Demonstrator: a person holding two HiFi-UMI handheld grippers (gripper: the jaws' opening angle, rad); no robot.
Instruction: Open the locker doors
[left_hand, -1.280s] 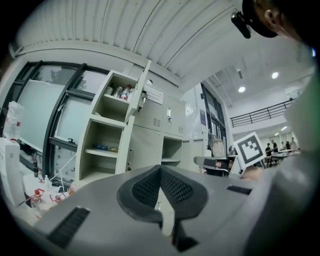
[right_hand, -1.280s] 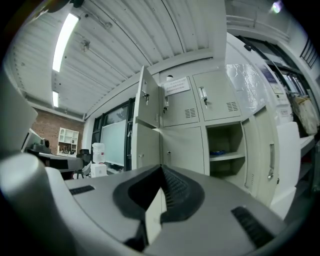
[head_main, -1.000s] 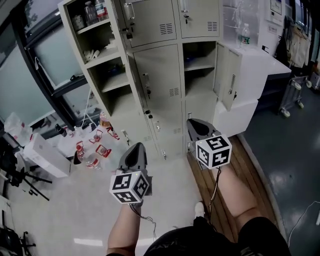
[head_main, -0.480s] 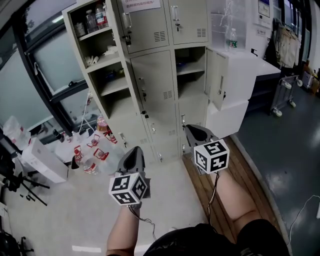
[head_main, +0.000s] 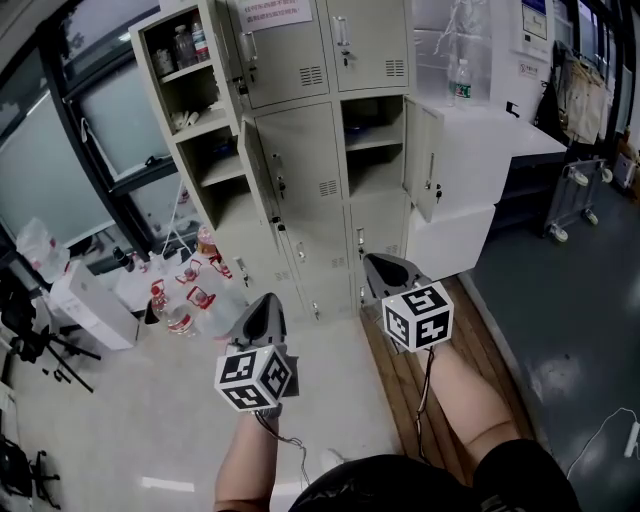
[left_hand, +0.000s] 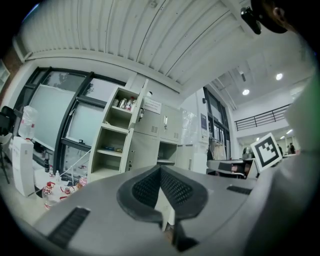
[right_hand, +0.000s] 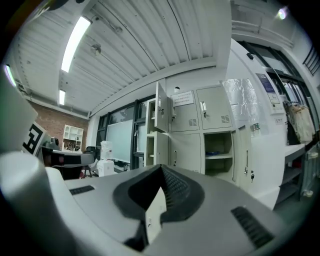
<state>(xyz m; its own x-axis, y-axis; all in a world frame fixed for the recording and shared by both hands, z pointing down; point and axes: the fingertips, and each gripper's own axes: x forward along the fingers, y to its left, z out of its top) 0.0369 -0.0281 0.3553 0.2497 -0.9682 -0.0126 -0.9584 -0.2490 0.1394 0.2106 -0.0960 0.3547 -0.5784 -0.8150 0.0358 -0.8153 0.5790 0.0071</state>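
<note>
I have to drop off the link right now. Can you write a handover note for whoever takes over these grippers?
Grippers: left gripper shut and empty, held low before the lockers; right gripper likewise.
Done: the left column's upper compartments and the right column's middle compartment stand open.
Left: top middle door, top right door and centre door are shut; lower doors look shut too.
</note>
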